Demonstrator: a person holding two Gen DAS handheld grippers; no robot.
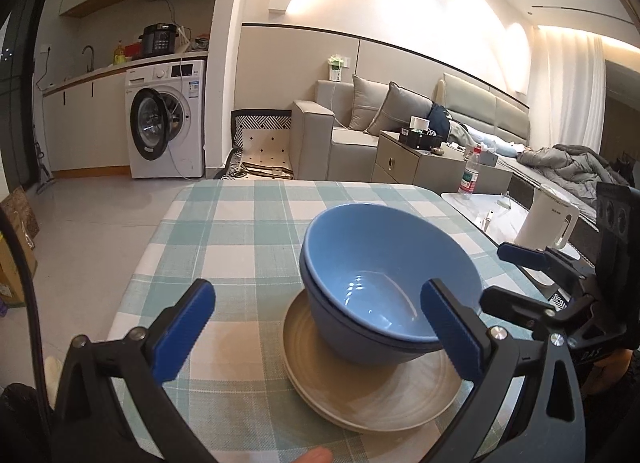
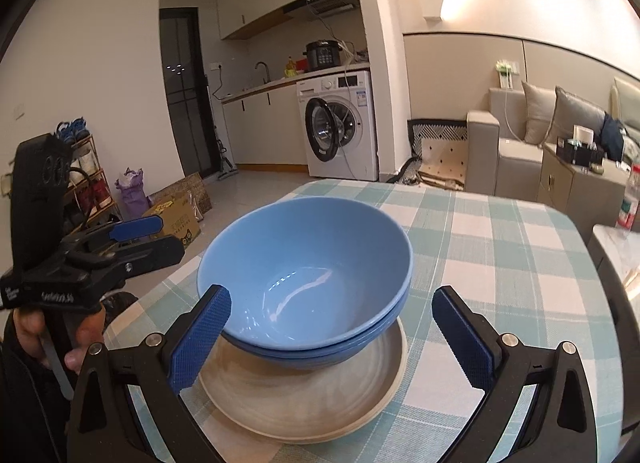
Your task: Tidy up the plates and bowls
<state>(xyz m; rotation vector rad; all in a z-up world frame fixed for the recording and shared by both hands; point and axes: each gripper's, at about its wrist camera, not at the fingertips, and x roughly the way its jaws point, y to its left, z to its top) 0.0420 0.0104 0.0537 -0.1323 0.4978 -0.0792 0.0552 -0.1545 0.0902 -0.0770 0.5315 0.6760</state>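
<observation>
While we're holding both grippers over the checked tablecloth [image 1: 240, 239], nothing is sitting between either pair of jaws. On the left, we're keeping the left gripper [image 1: 316, 327] spread wide, its blue pads [image 1: 182, 327] clear of everything. At centre, two nested blue bowls [image 1: 384, 275] are resting upright on stacked beige plates [image 1: 372, 395], the whole pile sitting on the near part of the table. On the right, we're holding the right gripper [image 2: 332, 339] open too, its pads [image 2: 200, 339] flanking the bowls [image 2: 304, 263] without touching them, plates [image 2: 304, 403] below. A white kettle [image 1: 548, 223] is standing far right.
</observation>
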